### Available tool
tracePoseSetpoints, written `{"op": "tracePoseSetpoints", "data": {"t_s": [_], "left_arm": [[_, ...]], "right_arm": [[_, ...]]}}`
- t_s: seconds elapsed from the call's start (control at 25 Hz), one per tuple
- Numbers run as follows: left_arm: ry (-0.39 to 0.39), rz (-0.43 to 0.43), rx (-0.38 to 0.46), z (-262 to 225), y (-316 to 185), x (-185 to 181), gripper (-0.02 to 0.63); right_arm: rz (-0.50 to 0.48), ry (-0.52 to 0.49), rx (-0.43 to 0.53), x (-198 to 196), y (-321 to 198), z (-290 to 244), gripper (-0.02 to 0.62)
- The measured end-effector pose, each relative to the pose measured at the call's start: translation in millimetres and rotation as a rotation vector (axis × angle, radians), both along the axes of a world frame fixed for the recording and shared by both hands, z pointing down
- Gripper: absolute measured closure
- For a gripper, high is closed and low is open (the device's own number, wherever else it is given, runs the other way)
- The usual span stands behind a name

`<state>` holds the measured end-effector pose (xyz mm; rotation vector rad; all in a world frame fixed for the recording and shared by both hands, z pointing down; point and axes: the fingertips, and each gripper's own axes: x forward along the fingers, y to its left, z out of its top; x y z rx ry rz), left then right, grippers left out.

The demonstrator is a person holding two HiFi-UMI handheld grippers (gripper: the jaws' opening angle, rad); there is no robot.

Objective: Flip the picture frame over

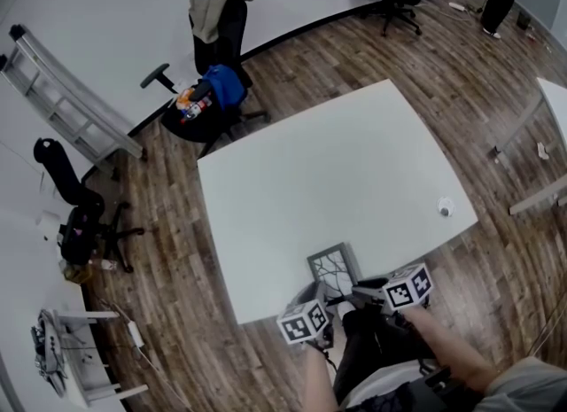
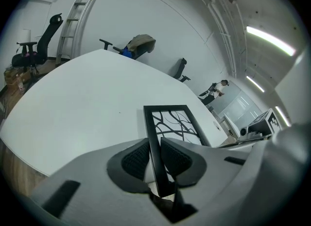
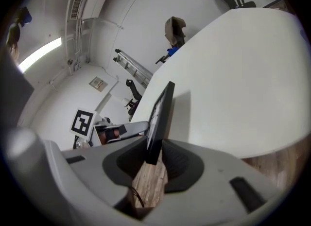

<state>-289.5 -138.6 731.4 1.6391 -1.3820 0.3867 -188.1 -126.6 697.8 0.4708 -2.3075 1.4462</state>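
A black picture frame [image 1: 332, 267] with a branch pattern stands at the near edge of the white table [image 1: 337, 153], picture side showing and tilted up off the tabletop. In the left gripper view my left gripper [image 2: 155, 154] is shut on the frame's [image 2: 177, 123] near left rim, with both pads pressed against the black edge. In the right gripper view the frame [image 3: 159, 118] is seen edge-on, its corner between the jaws of my right gripper [image 3: 156, 159]. That corner lies close to one pad and a gap shows at the other. In the head view my left gripper [image 1: 316, 295] and right gripper [image 1: 361, 293] sit just below the frame.
A small white object [image 1: 445, 208] lies near the table's right edge. An office chair with a blue bag and a jacket [image 1: 214, 91] stands behind the table, and a ladder [image 1: 66, 100] leans at the left wall. Another table [image 1: 556, 100] is at the right.
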Motion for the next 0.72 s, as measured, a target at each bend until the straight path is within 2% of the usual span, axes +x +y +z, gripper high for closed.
{"op": "tracePoseSetpoints", "data": {"t_s": [0.2,0.32,0.48,0.72], "left_arm": [[-0.001,-0.004,0.003,-3.8,-3.8,4.8,0.538],[-0.015,0.007,0.008,-6.7,-7.9,6.1,0.537],[-0.03,-0.003,0.01,-10.3,-9.6,6.3,0.535],[0.02,-0.019,0.023,-17.0,-14.0,7.2,0.499]], "right_arm": [[0.017,-0.012,0.043,2.3,-11.3,-19.6,0.505],[0.002,0.047,0.108,1.2,-16.5,-28.8,0.509],[0.012,0.11,0.138,-0.4,-20.7,-36.1,0.515],[0.026,0.12,0.142,-4.7,-25.5,-45.0,0.517]]}}
